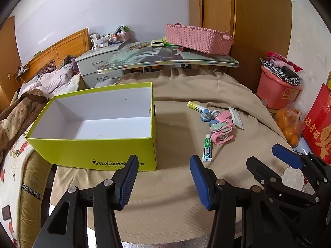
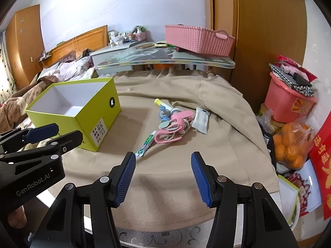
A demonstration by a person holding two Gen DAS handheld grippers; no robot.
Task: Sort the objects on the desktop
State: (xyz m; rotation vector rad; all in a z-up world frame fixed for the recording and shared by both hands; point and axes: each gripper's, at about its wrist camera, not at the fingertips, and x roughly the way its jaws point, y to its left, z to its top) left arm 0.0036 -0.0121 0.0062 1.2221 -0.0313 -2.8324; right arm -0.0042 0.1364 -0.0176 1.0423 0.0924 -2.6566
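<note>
Heaped together right of centre on the tan cloth (image 1: 186, 186): a yellow lip balm stick (image 1: 195, 106) at the far end, pink clips (image 1: 222, 129) with round blue and mint discs tangled in the middle, a white sachet (image 1: 235, 114) touching the heap's right side, and a small green-and-white toothpaste tube (image 1: 207, 147) lying nearest, its crimped end toward the cameras. Same heap from the right wrist: lip balm stick (image 2: 163, 104), pink clips (image 2: 174, 127), sachet (image 2: 200, 120), toothpaste tube (image 2: 145, 144) slanting toward the near left.

Well left of the heap, on the same cloth, an open lime-green cardboard box (image 1: 99, 146) with a white interior, nothing inside; seen corner-on from the right wrist (image 2: 91, 111) with a white label on its end.

Near edge of the cloth: left gripper (image 1: 163, 178) with blue-padded fingers spread wide, nothing between them, hovering just short of the box's front right corner and the tube. Right gripper (image 2: 163, 175) likewise spread and holding nothing, aimed at the heap, just beside the left one.

Beyond the cloth, a low printed table (image 1: 165, 59) carrying a pink woven basket (image 1: 198, 39). At the far right, a pink tub (image 2: 287, 101) piled with clothes and a bag of oranges (image 2: 291, 144). A bed along the left.
</note>
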